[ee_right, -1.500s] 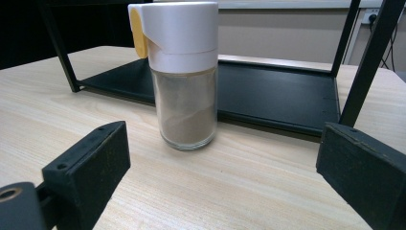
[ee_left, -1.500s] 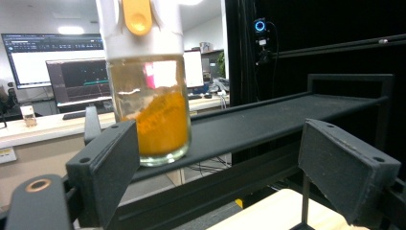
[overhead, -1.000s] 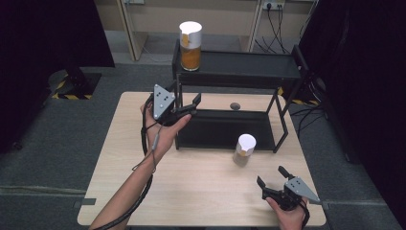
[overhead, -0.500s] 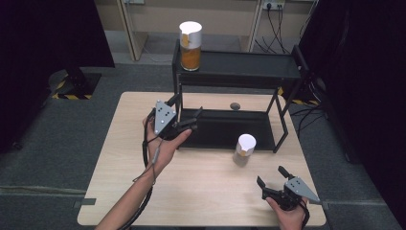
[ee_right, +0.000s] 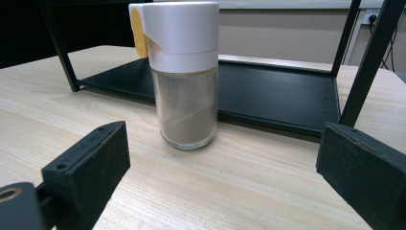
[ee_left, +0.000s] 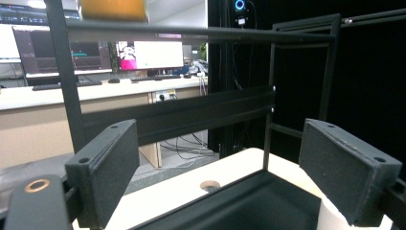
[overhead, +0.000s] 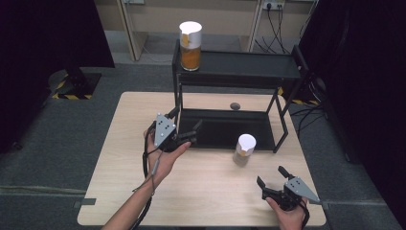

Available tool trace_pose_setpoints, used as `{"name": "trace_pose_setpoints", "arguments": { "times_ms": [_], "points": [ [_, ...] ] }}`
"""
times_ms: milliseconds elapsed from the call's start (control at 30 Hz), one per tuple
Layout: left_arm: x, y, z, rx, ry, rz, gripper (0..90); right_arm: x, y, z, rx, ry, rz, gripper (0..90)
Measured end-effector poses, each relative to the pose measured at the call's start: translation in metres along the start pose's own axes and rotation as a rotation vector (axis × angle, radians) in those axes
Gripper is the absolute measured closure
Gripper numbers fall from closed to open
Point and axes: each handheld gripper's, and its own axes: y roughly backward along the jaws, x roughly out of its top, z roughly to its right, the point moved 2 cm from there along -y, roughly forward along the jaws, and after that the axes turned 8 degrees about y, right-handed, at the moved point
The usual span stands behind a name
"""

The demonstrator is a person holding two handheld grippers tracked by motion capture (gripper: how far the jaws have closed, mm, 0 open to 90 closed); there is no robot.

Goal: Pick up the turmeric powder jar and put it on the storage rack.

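Even overhead light — dark surroundings, soft focus, faint shadows

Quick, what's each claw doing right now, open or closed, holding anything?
Left claw: open, holding nothing, at the black shelf rack.
Right claw: open, holding nothing, facing the white-capped spice jar.

A pale wooden table [overhead: 143,191] is seen from above — on it a black two-tier metal rack [overhead: 282,72] is set. A white-capped jar of brown powder [overhead: 244,149] stands just before the rack's bottom tray; an orange-filled jar [overhead: 190,39] is placed on the top shelf.
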Motion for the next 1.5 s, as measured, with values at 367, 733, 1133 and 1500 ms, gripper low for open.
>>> {"name": "trace_pose_setpoints", "arguments": {
  "times_ms": [367,733,1133,1500],
  "points": [
    [-0.028,0.006,-0.004,0.004,0.029,-0.047,12.9,0.0,0.0,0.0,-0.001,0.001,0.0,4.6],
    [-0.048,0.015,-0.007,0.005,0.025,-0.092,13.0,0.0,0.0,0.0,0.0,0.002,0.001,4.6],
    [-0.072,0.02,-0.008,-0.003,0.045,-0.12,12.8,0.0,0.0,0.0,-0.001,0.003,0.001,4.6],
    [-0.099,0.026,-0.006,-0.011,0.077,-0.167,12.9,0.0,0.0,0.0,-0.001,0.005,-0.001,4.6]
  ]
}}
